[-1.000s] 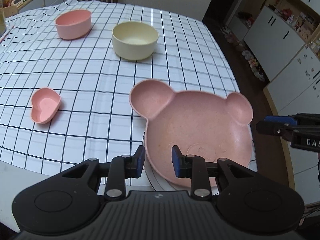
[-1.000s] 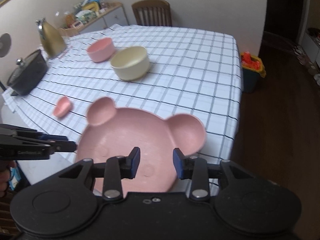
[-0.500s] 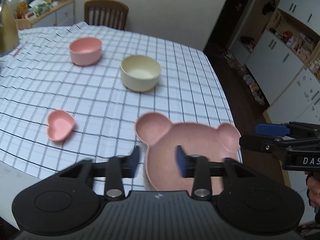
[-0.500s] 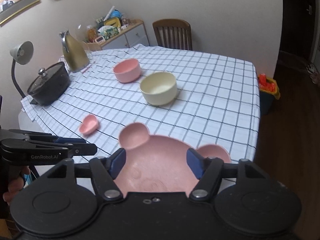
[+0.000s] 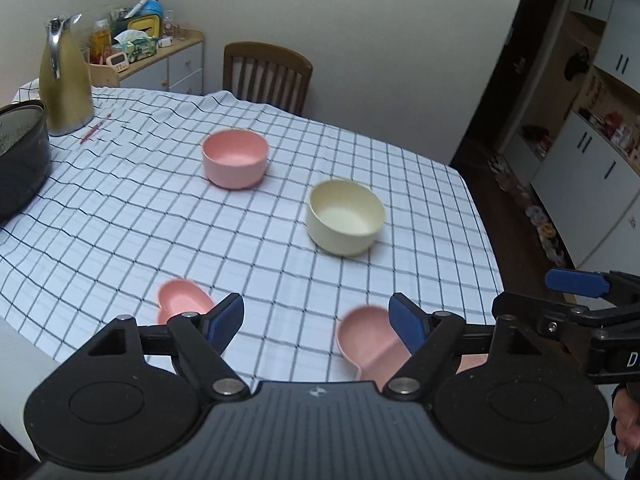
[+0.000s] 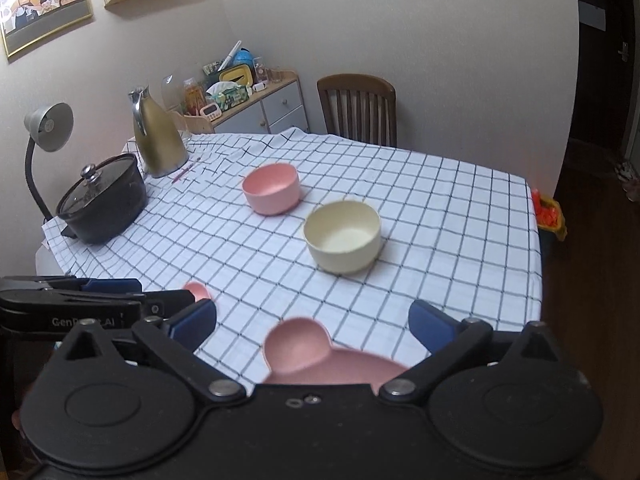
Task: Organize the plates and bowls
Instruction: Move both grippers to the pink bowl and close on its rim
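A pink bear-shaped plate [image 6: 298,346] lies at the near edge of the checked tablecloth; only one ear and part of its body show, and its ear [image 5: 366,340] peeks out in the left wrist view. My left gripper [image 5: 316,320] hangs above the cloth, jaws opening, nothing between them. My right gripper [image 6: 312,322] is held over the plate, jaws opening wide, pads clear of it. A small pink heart-shaped dish [image 5: 180,300] lies near left. Farther back stand a cream bowl [image 5: 345,217] [image 6: 342,236] and a pink bowl [image 5: 235,158] [image 6: 272,188].
A black lidded pot [image 6: 102,204], a gold jug [image 6: 158,138] and a grey lamp [image 6: 48,128] stand at the table's left end. A wooden chair [image 6: 358,108] is behind the table. The table edge drops off at right toward white cabinets [image 5: 600,160].
Both grippers let go of the bear plate, opened wide and rose back from it. The plate now sits low in both views and more of the table and room shows.
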`<act>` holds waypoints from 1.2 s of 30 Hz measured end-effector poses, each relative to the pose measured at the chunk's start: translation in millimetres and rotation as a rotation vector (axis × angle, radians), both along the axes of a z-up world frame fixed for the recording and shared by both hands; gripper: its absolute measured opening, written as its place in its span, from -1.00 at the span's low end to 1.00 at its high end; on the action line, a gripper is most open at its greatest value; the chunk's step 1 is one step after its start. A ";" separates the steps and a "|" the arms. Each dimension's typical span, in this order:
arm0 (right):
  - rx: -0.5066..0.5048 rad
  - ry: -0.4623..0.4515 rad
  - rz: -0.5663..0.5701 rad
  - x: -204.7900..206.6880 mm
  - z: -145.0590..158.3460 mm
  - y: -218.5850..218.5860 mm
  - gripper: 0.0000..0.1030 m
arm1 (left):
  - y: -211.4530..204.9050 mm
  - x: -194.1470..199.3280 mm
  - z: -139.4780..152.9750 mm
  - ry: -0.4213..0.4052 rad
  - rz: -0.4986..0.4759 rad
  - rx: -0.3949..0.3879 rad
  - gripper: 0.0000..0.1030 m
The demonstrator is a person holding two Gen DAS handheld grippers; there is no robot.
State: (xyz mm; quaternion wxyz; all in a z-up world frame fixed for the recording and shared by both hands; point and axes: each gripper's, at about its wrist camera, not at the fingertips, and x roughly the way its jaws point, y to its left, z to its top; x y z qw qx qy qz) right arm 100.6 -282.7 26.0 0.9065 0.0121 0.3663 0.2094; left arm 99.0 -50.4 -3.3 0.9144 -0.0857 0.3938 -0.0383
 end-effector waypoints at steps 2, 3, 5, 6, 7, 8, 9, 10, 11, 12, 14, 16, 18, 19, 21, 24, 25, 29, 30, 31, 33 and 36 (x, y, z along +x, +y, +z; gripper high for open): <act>0.001 -0.008 -0.009 9.6 2.5 7.4 0.99 | 9.1 12.3 1.7 -0.006 0.014 -0.002 0.54; 0.001 -0.008 -0.017 15.1 3.4 11.3 0.99 | 13.9 18.7 2.3 -0.007 0.019 -0.007 0.54; 0.006 -0.004 -0.029 27.3 5.5 19.0 0.99 | 25.1 33.4 3.2 -0.008 0.030 -0.017 0.54; 0.007 0.001 -0.040 33.9 6.0 23.3 0.99 | 30.1 40.5 3.6 -0.009 0.034 -0.018 0.54; 0.008 0.004 -0.049 41.3 7.0 28.3 0.99 | 36.0 49.6 3.7 -0.010 0.042 -0.013 0.55; 0.008 0.005 -0.055 49.1 7.6 33.7 0.99 | 41.3 57.6 3.7 -0.011 0.049 -0.007 0.55; 0.007 0.007 -0.060 56.7 7.9 39.4 0.99 | 46.9 66.8 3.2 -0.011 0.054 -0.001 0.55; 0.004 0.010 -0.066 64.5 7.7 45.3 0.99 | 52.9 76.4 2.5 -0.009 0.060 0.003 0.55; 0.003 0.016 -0.071 73.1 6.8 51.4 0.99 | 59.5 86.0 1.4 -0.005 0.064 0.002 0.55; 0.003 0.023 -0.075 81.1 6.0 57.3 0.99 | 65.2 94.6 0.1 -0.001 0.065 -0.001 0.55; 0.008 0.035 -0.094 97.0 2.6 68.2 0.99 | 77.6 112.6 -3.1 0.006 0.063 -0.002 0.54; 0.013 0.049 -0.112 112.4 -2.0 78.6 0.99 | 87.5 128.5 -6.6 0.011 0.059 0.004 0.55; 0.016 0.073 -0.126 128.4 -8.7 89.7 0.97 | 96.2 143.9 -10.4 0.013 0.053 0.011 0.54; 0.016 0.081 -0.132 135.7 -11.8 95.1 0.97 | 100.5 152.4 -12.8 0.015 0.049 0.018 0.54; 0.012 0.093 -0.143 150.0 -18.8 105.5 0.95 | 108.4 169.5 -19.3 0.025 0.046 0.032 0.54; 0.005 0.109 -0.162 172.1 -28.6 119.8 0.92 | 119.0 193.1 -29.7 0.044 0.040 0.042 0.55; 0.005 0.116 -0.168 179.7 -31.8 124.1 0.92 | 122.5 201.8 -33.1 0.048 0.038 0.045 0.55; 0.005 0.138 -0.199 209.7 -45.1 140.4 0.86 | 134.2 232.3 -46.5 0.070 0.025 0.042 0.55; 0.003 0.145 -0.212 216.9 -49.0 144.1 0.84 | 136.9 240.4 -50.8 0.078 0.023 0.037 0.55; 0.006 0.153 -0.222 223.9 -53.2 147.3 0.82 | 139.1 248.6 -55.4 0.088 0.022 0.034 0.54; 0.008 0.175 -0.239 238.4 -63.1 153.7 0.76 | 143.2 263.9 -64.8 0.104 0.027 0.030 0.54; 0.009 0.207 -0.262 259.1 -78.5 162.3 0.71 | 149.4 284.9 -78.4 0.132 0.039 0.018 0.54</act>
